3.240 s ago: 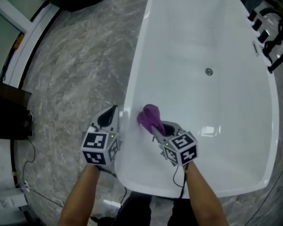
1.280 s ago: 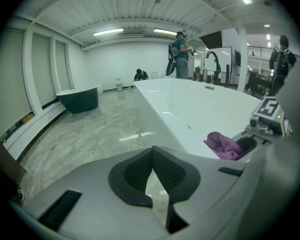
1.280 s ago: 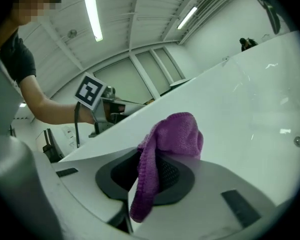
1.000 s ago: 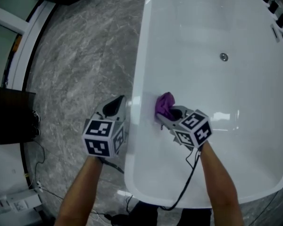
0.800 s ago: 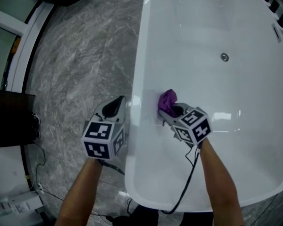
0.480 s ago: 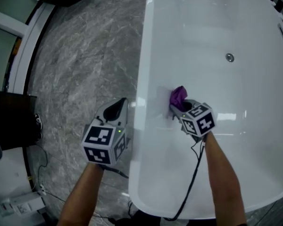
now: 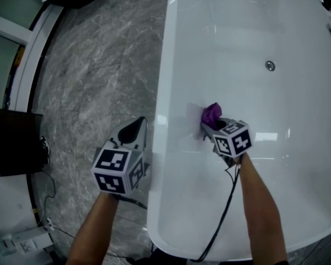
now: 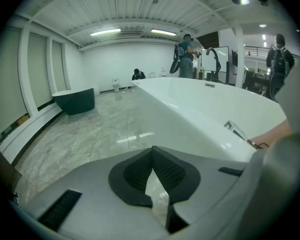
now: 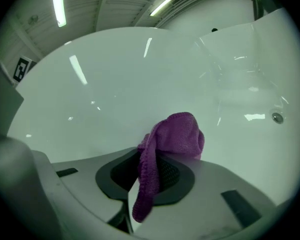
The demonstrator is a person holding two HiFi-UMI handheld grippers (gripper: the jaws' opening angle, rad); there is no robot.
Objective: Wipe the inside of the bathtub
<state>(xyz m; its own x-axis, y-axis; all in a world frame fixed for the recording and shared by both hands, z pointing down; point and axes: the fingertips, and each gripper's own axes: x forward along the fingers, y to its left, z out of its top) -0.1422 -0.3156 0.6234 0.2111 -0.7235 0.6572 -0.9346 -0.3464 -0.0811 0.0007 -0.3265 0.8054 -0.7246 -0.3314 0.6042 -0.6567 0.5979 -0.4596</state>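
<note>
Inside bathtub [image 7: 248,32]: right claw [image 9: 149,181] clamped on purple cloth [image 9: 179,134] | left claw [image 8: 153,176] closed, empty, outside

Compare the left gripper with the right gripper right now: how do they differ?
The right gripper has its jaws shut on a purple cloth; the left gripper has its jaws shut on nothing. The right gripper reaches inside the bathtub, with the cloth at the inner wall; the left gripper hangs outside the rim, over the marble floor. Both have the same grey body.
</note>
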